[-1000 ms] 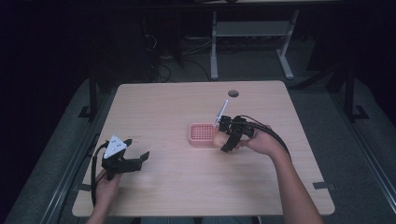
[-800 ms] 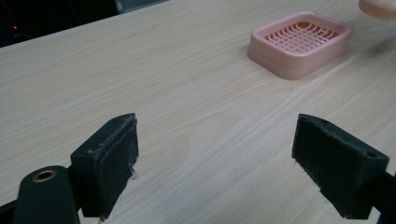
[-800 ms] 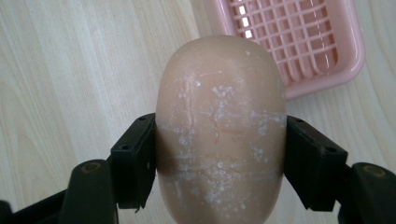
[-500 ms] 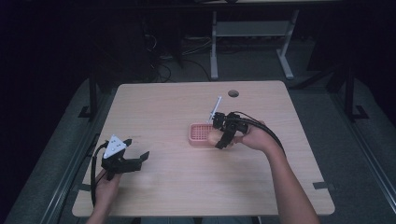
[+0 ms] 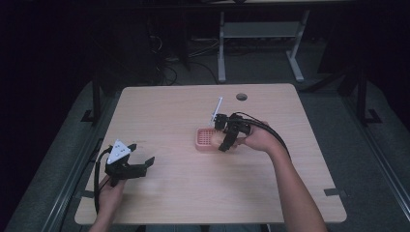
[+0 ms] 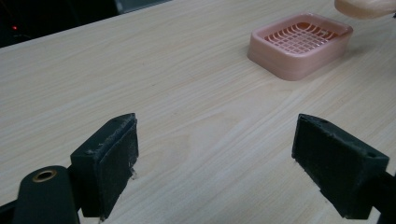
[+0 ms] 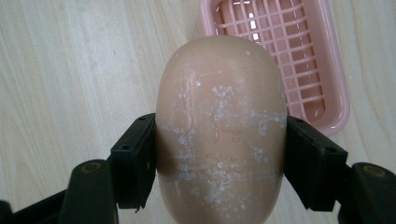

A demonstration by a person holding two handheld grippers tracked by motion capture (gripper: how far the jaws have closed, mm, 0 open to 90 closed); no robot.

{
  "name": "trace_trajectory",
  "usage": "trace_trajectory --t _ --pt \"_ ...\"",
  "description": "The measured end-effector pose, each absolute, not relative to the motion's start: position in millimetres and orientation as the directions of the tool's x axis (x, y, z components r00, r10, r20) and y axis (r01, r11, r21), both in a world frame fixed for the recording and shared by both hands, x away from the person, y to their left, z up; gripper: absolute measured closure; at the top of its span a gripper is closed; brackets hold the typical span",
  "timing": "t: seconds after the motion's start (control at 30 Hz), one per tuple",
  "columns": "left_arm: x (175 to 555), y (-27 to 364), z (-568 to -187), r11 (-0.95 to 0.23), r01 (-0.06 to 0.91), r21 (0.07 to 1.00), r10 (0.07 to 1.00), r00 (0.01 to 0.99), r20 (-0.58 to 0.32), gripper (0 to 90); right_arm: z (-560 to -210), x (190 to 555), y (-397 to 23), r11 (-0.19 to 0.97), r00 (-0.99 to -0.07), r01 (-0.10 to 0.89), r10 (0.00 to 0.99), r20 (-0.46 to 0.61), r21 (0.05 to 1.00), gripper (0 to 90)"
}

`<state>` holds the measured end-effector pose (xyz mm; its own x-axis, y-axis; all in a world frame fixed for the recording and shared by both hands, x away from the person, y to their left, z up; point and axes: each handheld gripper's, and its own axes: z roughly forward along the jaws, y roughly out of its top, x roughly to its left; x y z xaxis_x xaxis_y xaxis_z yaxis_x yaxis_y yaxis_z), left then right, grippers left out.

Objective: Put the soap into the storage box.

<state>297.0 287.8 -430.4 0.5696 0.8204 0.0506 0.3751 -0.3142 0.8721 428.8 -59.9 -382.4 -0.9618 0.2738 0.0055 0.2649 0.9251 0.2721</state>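
A peach-coloured soap bar (image 7: pixel 220 126) with white flecks is clamped between the jaws of my right gripper (image 5: pixel 223 139), held above the table. A pink soap dish (image 7: pixel 285 56) with a grid floor lies just beyond it; the same soap dish (image 5: pixel 205 139) sits mid-table and appears as the soap dish (image 6: pixel 300 43) from the left. The soap bar (image 5: pixel 218 140) hangs at the dish's right end. My left gripper (image 5: pixel 145 163) rests near the table's front left, jaws wide apart, nothing between them.
The wooden table (image 5: pixel 169 111) has a round cable hole (image 5: pixel 241 96) at the back right. A black cable (image 5: pixel 270 131) trails from the right gripper along the forearm. Metal desk legs (image 5: pixel 222 43) stand on the floor behind the table.
My right gripper has carried the soap bar leftward toward the dish and turned downward over it. The left gripper has stayed put.
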Motion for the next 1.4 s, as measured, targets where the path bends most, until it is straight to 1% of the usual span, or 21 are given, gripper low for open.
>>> trace_trajectory --t 0.23,0.43,0.5,0.83,1.1,1.17,1.27,1.4 --pt "297 288 -430 -0.315 0.374 0.872 0.820 0.569 0.052 14.3 -379 435 -55 0.929 -0.963 0.260 0.270 -0.001 0.264 31.5" --pt "297 288 -430 -0.315 0.375 0.872 0.820 0.570 0.052 14.3 -379 439 -52 0.925 -0.964 0.259 0.267 0.008 0.277 31.5" --pt "297 289 -430 -0.313 0.373 0.874 0.821 0.569 0.051 14.3 -380 441 -49 0.933 -0.964 0.257 0.264 0.005 0.252 31.5" --pt "297 288 -430 -0.306 0.373 0.876 0.822 0.567 0.046 14.3 -377 450 -43 0.928 -0.966 0.252 0.260 0.009 0.275 31.5" --pt "297 289 -430 -0.319 0.374 0.871 0.820 0.569 0.056 14.3 -383 458 -42 0.922 -0.961 0.270 0.273 0.029 0.276 31.5" --pt "297 289 -430 -0.315 0.374 0.872 0.821 0.569 0.052 14.3 -384 460 -41 0.921 -0.960 0.276 0.278 0.034 0.275 31.5" --pt "297 288 -430 -0.311 0.373 0.874 0.821 0.569 0.050 14.3 -385 464 -38 0.929 -0.960 0.276 0.277 0.030 0.248 31.5" --pt "297 289 -430 -0.308 0.373 0.875 0.821 0.569 0.047 14.3 -384 468 -35 0.928 -0.960 0.278 0.279 0.032 0.248 31.5"
